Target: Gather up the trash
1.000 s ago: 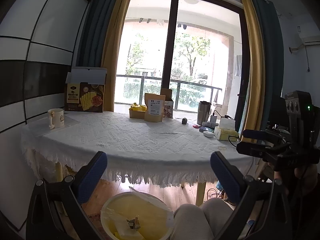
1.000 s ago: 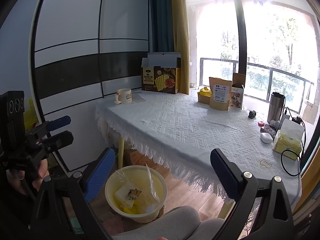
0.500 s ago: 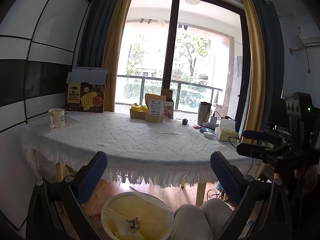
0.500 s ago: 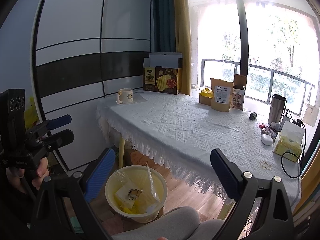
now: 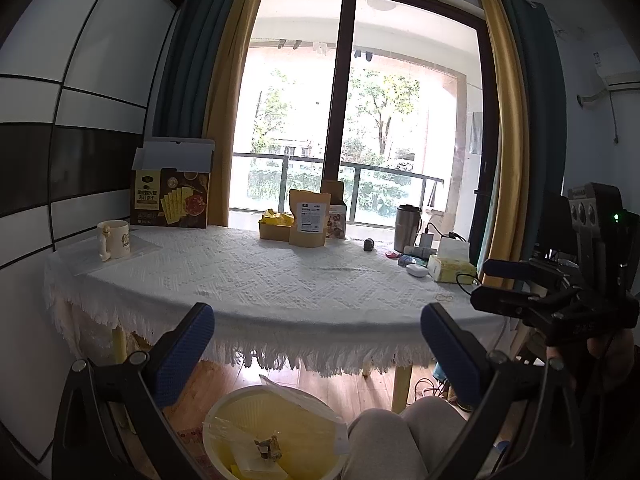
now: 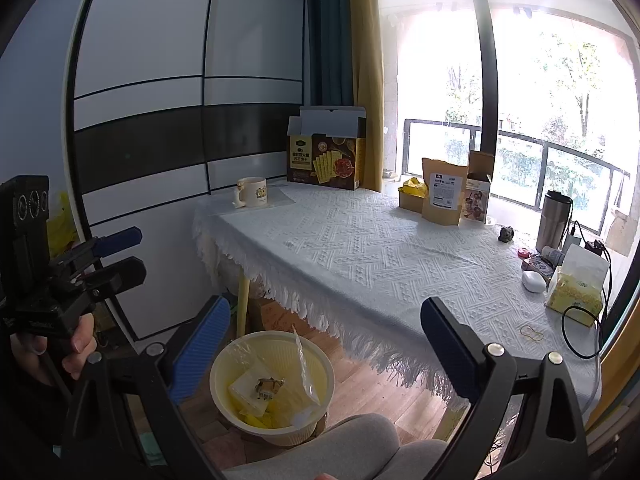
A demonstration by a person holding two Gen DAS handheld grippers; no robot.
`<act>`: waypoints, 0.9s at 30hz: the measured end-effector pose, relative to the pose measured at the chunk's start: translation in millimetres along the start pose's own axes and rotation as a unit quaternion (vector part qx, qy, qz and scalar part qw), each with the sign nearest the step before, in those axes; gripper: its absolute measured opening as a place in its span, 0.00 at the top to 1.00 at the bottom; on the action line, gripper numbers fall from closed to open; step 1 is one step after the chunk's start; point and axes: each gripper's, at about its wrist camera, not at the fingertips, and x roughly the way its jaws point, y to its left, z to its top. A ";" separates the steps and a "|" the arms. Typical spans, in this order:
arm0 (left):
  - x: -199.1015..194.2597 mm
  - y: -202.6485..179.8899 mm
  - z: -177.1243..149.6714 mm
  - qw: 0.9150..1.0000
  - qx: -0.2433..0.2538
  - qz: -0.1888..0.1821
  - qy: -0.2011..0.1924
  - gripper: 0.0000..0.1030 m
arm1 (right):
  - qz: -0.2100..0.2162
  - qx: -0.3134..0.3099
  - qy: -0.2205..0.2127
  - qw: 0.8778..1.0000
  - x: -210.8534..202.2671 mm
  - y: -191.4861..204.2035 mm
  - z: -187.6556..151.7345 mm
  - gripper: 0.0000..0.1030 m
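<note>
With both your left hand-held gripper (image 5: 318, 350) and right hand-held gripper (image 6: 324, 338) wide apart and empty, scan the counter (image 6: 360, 256) for leftover trash, since the wrapper (image 6: 267, 386) already lies in the bin (image 6: 272, 380) on the floor below the counter's near edge.

Your left wrist camera faces the window across the table (image 5: 280, 280); your right looks obliquely from its right. Both share the bin (image 6: 272, 384).
</note>
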 end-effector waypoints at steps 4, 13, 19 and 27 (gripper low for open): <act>0.0 0.1 0.0 1.000 0.000 0.000 0.000 0.00 | -0.001 0.000 0.000 1.000 0.2 0.4 0.1 0.07; -1.0 -0.2 -0.7 1.000 0.006 -0.001 0.001 0.00 | 0.001 0.000 0.000 1.000 -0.2 -2.2 0.1 0.07; -2.2 -0.3 0.3 1.000 0.003 0.004 0.000 0.00 | 0.003 -0.001 0.001 1.000 0.1 -4.2 0.4 0.07; -2.9 0.4 -0.5 1.000 0.002 0.008 0.003 0.00 | 0.006 0.001 0.002 1.000 1.9 -6.0 -1.5 0.07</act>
